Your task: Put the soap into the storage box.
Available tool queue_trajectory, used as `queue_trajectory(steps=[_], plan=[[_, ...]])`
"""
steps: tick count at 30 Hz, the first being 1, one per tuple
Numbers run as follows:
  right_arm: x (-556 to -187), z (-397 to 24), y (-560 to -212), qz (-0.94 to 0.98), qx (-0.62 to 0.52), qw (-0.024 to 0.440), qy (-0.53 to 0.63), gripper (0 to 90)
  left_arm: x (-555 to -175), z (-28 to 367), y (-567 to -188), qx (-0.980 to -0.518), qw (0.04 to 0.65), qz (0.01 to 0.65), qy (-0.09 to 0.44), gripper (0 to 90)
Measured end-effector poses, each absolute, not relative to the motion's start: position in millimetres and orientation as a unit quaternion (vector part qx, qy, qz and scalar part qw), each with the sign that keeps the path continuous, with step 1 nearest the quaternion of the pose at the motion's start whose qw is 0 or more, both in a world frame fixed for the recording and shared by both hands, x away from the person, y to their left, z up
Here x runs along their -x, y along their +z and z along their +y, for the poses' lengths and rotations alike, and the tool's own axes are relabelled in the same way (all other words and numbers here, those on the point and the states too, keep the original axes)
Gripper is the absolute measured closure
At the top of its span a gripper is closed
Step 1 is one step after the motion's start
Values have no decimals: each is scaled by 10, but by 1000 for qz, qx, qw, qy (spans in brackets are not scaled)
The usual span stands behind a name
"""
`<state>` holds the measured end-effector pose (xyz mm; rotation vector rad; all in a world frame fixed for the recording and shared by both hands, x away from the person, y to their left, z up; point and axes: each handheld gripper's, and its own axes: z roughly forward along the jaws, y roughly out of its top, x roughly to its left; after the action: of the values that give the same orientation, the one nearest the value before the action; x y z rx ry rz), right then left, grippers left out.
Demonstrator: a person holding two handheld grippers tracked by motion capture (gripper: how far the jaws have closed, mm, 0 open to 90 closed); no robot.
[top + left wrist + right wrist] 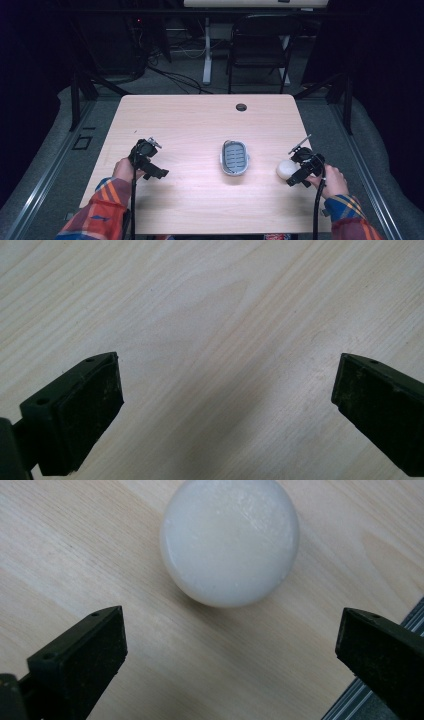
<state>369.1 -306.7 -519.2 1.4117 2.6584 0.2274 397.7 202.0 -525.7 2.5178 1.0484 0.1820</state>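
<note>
At the near edge of the desk (200, 210) two plaid sleeves are seen coming in, one at each corner; the left hand-held gripper (150, 161) is held over the left part of the top, its jaws spread wide with only bare wood between them, as is shown in the left gripper view (227, 390); a broad stretch of free surface lies around it on every side. The right hand-held gripper (301, 167) is held near the right edge, its jaws likewise wide apart and closed on nothing; a white round soap (285, 169) lies on the wood just beyond the jaw tips, apart from both (230, 542); the desk's right rim is glimpsed close by in the right gripper view. Toward the middle a grey oval soap dish (234, 158) is set, well apart from both grippers. Farther on, a small dark hole (241, 107) is seen near the far edge; beyond it a folding chair (260, 47) stands on the floor.
</note>
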Motion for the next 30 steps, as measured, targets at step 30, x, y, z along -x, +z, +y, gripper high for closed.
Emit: queue_trajectory(steps=[30], plan=[[-4054, -2867, -5298, 883, -462, 44, 62, 0, -3985, 2010, -5264, -902, 201, 376, 66, 0]])
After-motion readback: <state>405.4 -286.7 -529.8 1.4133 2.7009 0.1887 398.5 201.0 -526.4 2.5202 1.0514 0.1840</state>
